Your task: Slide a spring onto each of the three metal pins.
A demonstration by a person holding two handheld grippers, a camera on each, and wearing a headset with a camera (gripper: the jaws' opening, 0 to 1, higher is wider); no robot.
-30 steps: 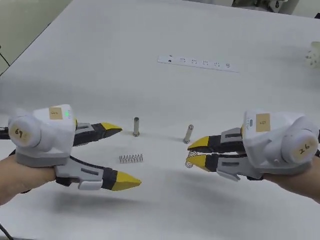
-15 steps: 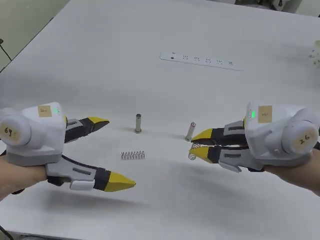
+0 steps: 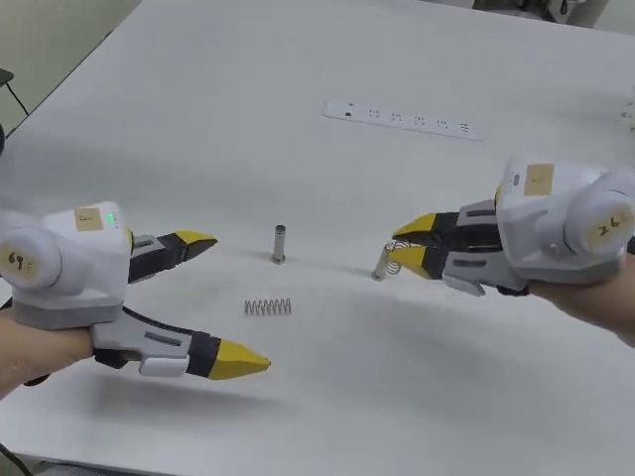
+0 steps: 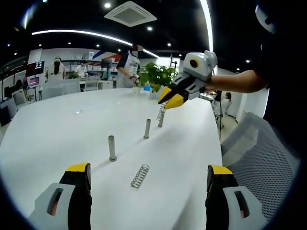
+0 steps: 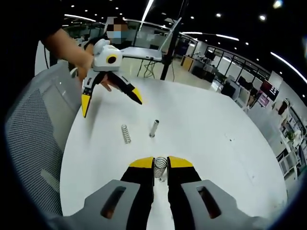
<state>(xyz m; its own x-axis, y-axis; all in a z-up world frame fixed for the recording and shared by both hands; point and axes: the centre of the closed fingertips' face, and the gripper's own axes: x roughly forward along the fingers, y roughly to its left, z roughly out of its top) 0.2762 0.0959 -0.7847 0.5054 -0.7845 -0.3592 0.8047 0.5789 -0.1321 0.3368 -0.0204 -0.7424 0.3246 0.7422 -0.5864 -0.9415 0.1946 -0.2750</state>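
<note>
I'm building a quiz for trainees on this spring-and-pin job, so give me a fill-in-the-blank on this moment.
1. The right gripper is ___ on a spring.
2. The left gripper is ___, holding nothing.
3. A loose spring lies on the table, nearest the ___ gripper.
Missing words: shut, open, left.

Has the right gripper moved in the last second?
Yes. The right gripper, shut on a spring, went from the near side of the right pin up to that pin's top.
</note>
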